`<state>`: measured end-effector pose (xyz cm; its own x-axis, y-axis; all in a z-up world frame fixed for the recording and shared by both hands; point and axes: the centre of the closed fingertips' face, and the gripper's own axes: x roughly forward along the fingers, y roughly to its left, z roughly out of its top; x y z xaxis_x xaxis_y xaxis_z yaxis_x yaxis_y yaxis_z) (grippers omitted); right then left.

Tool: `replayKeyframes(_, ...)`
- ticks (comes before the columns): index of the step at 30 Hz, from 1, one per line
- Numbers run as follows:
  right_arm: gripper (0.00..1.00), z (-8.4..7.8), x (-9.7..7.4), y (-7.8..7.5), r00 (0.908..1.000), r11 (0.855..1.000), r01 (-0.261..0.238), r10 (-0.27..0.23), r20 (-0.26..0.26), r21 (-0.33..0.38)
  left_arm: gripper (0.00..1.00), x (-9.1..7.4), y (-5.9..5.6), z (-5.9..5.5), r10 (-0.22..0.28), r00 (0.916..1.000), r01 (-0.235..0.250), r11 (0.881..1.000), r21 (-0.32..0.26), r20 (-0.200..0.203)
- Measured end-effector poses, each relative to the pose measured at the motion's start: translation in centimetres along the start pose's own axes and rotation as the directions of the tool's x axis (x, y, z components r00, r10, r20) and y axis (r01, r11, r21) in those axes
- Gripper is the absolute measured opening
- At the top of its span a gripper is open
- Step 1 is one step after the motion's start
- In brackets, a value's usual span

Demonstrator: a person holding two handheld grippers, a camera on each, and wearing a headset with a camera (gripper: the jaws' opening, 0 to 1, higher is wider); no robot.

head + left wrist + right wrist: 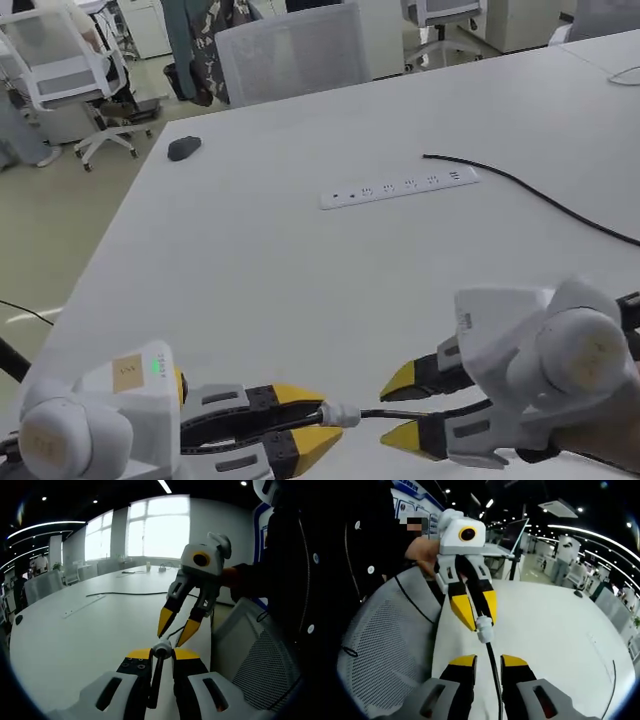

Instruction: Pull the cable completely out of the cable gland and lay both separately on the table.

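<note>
Lower frame: left tongs (322, 420) clamp the gland (342, 414); right tongs (385, 412) stand apart around the cable (493, 670), not yet pulled out. Nothing laid on the worktop (280, 270).

I am seeing a wide bare stretch of the table (250, 280) running across the middle of the head view, giving a hand-held gripper room to pass. Across the upper middle a white power strip (400, 187) is lying flat. A black cord (540, 195) is starting just beside it and trailing to the right edge. A dark mouse (184, 148) is sitting at the upper left, near the table edge. At the bottom, the left hand-held gripper (325, 418) and right hand-held gripper (388, 410) are facing tip to tip, with the cable (372, 413) crossing the narrow gap between them. In the left gripper view a mesh chair (260, 665) is crowding the table edge at lower right.
</note>
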<state>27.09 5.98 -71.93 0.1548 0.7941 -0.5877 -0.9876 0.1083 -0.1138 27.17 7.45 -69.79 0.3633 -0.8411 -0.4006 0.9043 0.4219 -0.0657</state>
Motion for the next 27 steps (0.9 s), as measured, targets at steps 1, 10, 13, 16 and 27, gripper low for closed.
replayKeyframes(1, 0.15, 0.1, 0.2, -0.1, 1.0, 1.0, 0.0, 0.0, -0.001, -0.009, 0.15, 0.0, 0.0, 0.0, 0.002, 1.0, -0.002, 1.0, 0.002, 0.0)
replayKeyframes(10, 0.01, -0.4, 1.2, 0.0, 0.9993, 0.999, -0.029, 0.029, -0.023, -0.019, 0.15, 0.0, -0.2, 0.2, 0.0, 1.0, 0.0, 1.0, -0.001, 0.007)
replayKeyframes(13, 0.0, -0.3, 1.2, 0.0, 0.9995, 0.998, -0.024, 0.023, -0.023, -0.052, 0.15, 0.0, -0.1, 0.0, 0.006, 1.0, -0.006, 1.0, -0.004, 0.007)
replayKeyframes(16, 0.0, -0.6, 1.3, 0.0, 0.9985, 0.998, -0.025, 0.023, -0.049, -0.056, 0.15, 0.0, 0.1, 0.0, 0.009, 0.9999, -0.009, 1.0, -0.009, 0.01)
replayKeyframes(27, 0.0, -2.1, 0.2, -1.3, 0.9931, 0.999, 0.011, -0.016, -0.117, -0.036, 0.15, -1.7, 0.9, -0.2, 0.049, 0.9982, -0.048, 0.998, -0.036, 0.035)
